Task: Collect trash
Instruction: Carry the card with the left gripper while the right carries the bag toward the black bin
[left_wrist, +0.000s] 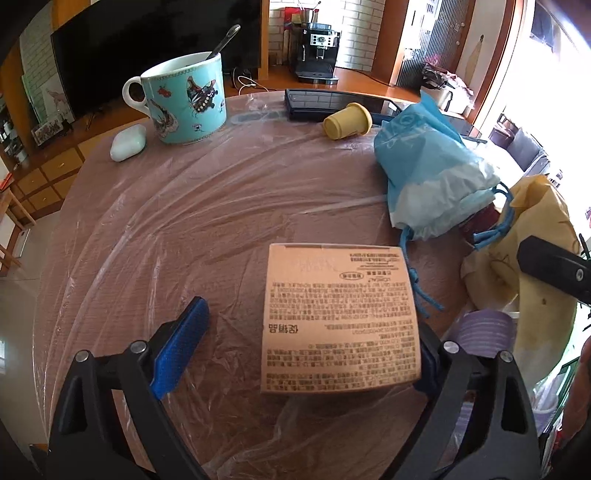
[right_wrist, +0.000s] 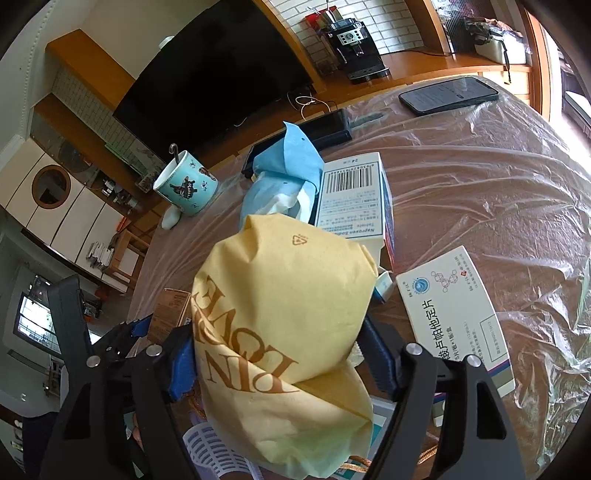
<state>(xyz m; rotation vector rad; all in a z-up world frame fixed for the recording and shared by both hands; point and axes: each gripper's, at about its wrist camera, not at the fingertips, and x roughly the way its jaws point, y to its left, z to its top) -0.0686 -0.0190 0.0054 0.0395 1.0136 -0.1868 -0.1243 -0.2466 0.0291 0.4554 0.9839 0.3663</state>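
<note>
A brown cardboard box (left_wrist: 340, 317) printed with small text lies flat on the film-covered table (left_wrist: 184, 229). My left gripper (left_wrist: 310, 325) straddles it, open: the left blue pad (left_wrist: 181, 347) stands clear of the box, while the right finger is hidden behind the box's edge. In the right wrist view a crumpled yellow paper bag (right_wrist: 280, 317) with brown lettering fills the right gripper (right_wrist: 277, 332), whose blue pads (right_wrist: 183, 365) press its sides. The same bag (left_wrist: 535, 236) shows at the right of the left wrist view.
A blue drawstring pouch (left_wrist: 428, 166) and a small yellow cup (left_wrist: 347, 120) lie beyond the box. A butterfly mug (left_wrist: 184, 99) with a spoon and a white case (left_wrist: 127, 142) stand far left. Two medicine boxes (right_wrist: 351, 199), a phone (right_wrist: 448, 94) and a lilac basket (left_wrist: 484, 332) are near.
</note>
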